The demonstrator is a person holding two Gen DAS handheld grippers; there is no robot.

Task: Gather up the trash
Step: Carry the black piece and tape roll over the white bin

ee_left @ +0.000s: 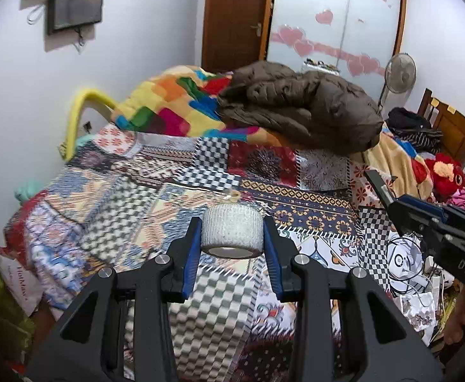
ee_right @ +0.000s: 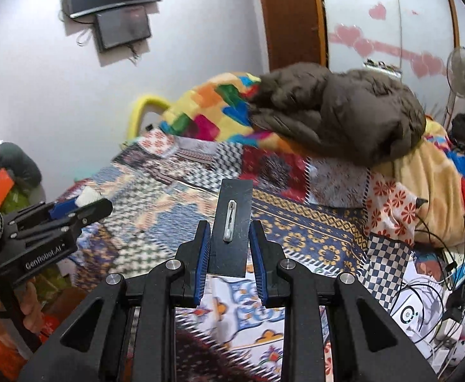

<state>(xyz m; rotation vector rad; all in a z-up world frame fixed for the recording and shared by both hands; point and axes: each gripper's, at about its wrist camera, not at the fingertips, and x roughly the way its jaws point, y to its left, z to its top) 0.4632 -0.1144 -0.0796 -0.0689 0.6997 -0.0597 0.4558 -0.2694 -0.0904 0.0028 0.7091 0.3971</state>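
Observation:
My left gripper [ee_left: 232,222] is shut on a white roll of tape [ee_left: 231,231] and holds it above the patchwork bedspread [ee_left: 137,197]. My right gripper [ee_right: 229,229] is shut on a flat black card [ee_right: 232,219] with a small white pin-like piece on it, held above the bedspread [ee_right: 296,222]. The right gripper also shows in the left wrist view [ee_left: 430,222] at the right, with the card sticking out. The left gripper shows in the right wrist view [ee_right: 82,210] at the left, a bit of white between its fingers.
A brown quilted jacket [ee_left: 302,108] and a colourful blanket [ee_left: 175,102] lie piled at the far end of the bed. Cables and white gadgets [ee_right: 423,305] clutter the right side. A fan [ee_left: 400,73], a wooden door [ee_left: 235,16] and wall screens [ee_right: 114,0] stand behind.

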